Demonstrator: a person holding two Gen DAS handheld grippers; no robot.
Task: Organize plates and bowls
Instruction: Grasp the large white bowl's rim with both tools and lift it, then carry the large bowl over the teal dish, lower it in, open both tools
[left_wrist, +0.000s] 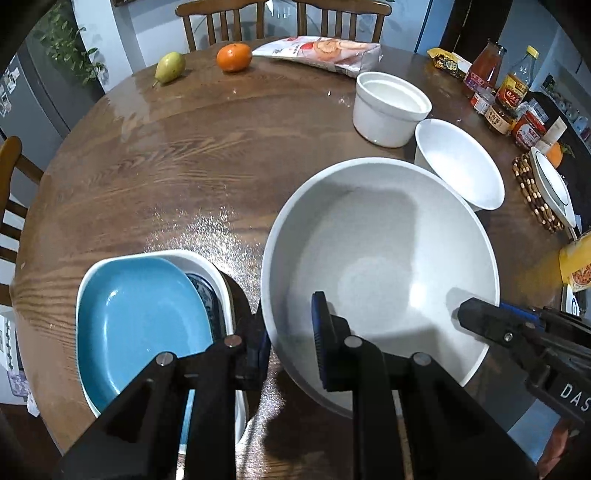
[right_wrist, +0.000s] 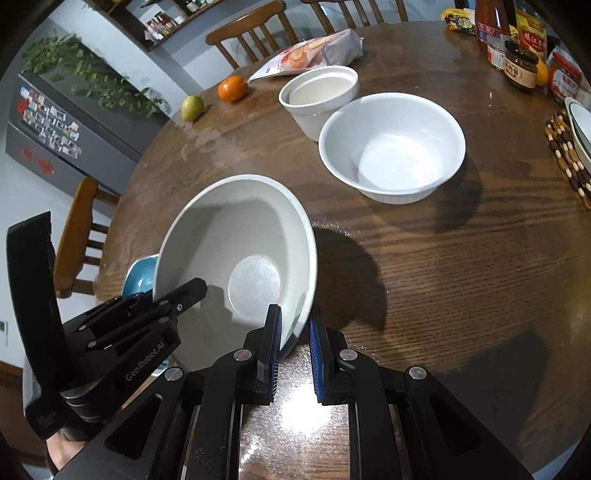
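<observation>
Both the left gripper (left_wrist: 291, 339) and right gripper (right_wrist: 295, 347) are clenched on opposite rim edges of the large, pale grey glazed ceramic bowl (left_wrist: 380, 258) (heavy, slick, breakable), which likely needs that two-sided rim hold.

My round wooden table (left_wrist: 166, 155) carries a pear (left_wrist: 169, 67) and mandarin (left_wrist: 233, 57) at the far edge, two white bowls (right_wrist: 391, 147) right, and a blue dish (left_wrist: 140, 325) near left.
</observation>
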